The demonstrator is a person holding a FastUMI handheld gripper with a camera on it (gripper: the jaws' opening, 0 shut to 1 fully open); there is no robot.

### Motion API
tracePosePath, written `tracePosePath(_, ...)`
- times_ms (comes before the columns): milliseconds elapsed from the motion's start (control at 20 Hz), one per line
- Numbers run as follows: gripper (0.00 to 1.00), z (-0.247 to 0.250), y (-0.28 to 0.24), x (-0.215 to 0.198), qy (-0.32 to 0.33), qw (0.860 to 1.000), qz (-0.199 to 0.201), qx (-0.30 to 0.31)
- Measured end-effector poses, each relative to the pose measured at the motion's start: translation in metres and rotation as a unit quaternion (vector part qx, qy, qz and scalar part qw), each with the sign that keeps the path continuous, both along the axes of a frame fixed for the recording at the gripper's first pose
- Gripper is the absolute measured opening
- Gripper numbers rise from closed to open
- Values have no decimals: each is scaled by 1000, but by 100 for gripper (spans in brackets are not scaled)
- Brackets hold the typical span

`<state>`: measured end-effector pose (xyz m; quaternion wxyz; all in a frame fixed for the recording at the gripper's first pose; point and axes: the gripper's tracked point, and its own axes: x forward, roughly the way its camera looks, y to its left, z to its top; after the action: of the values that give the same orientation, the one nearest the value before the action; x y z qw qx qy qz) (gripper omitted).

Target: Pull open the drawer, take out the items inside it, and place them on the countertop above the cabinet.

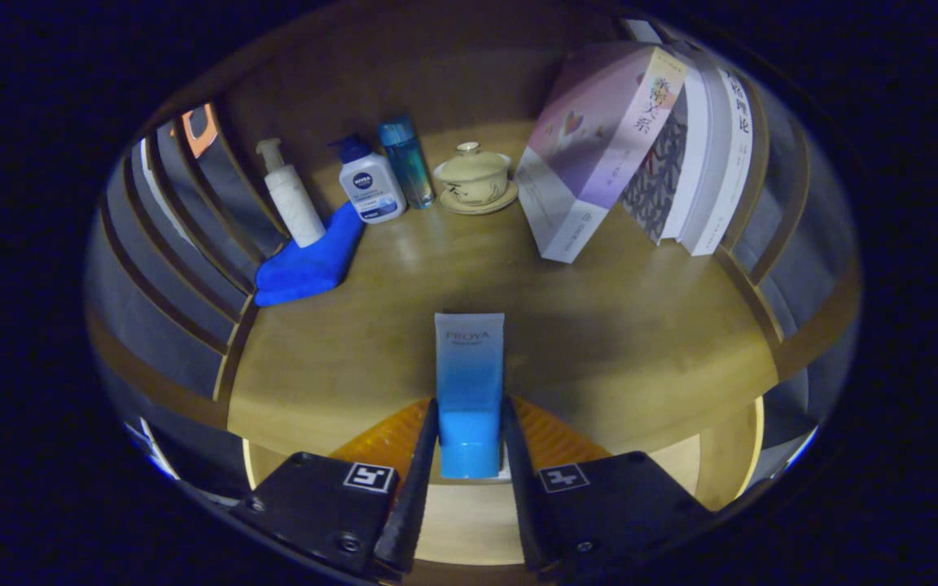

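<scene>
1. The hand-held gripper [470, 456] was clenched on a blue-and-white plastic cosmetic tube [469, 382]; both fingers [418, 480] pressed the sides of its blue cap end, so the tube stuck out forward from between them with its flat white end farthest away. Gripping at the stiff cap probably kept the soft body from being squashed.
2. Just under the fingers lay an orange ribbed surface [554, 435]; what it belonged to was unclear.
3. The tube hung above the near part of the round-looking wooden counter [339, 358], and whether it touched the wood could not be told. Judging by this, one item was already out of the drawer and about to be set down on the open patch straight ahead.
4. Farther off and to the left of the fingers, a folded blue cloth [310, 264] lay against the slatted side rail, with a white pump bottle [294, 195] standing on its far end.
5. Beyond that, along the back wall, stood a white bottle with a dark blue cap [370, 183], a slim teal bottle [408, 163] and a cream lidded teacup on a saucer [473, 177], pushed back so the middle stayed free.
6. To the far right, a pink-and-white box [591, 155] leaned against a row of upright books [705, 163], which propped it.
</scene>
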<state>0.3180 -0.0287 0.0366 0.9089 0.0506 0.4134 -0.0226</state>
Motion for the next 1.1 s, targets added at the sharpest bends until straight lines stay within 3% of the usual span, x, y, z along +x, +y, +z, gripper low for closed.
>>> tracePosePath(200, 52, 34, 7, -13, -75, 997, 16, -15)
tracePosePath(300, 69, 52, 11, -30, -119, 992, 23, -14)
tracePosePath(550, 67, 91, 19, -91, -250, 966, 58, -32)
tracePosePath(750, 100, 102, 26, -148, -331, 940, 70, -33)
tracePosePath(900, 100, 96, 31, -185, -373, 923, 89, -39)
tracePosePath(1100, 100, 85, 32, -225, -411, 908, 76, -28)
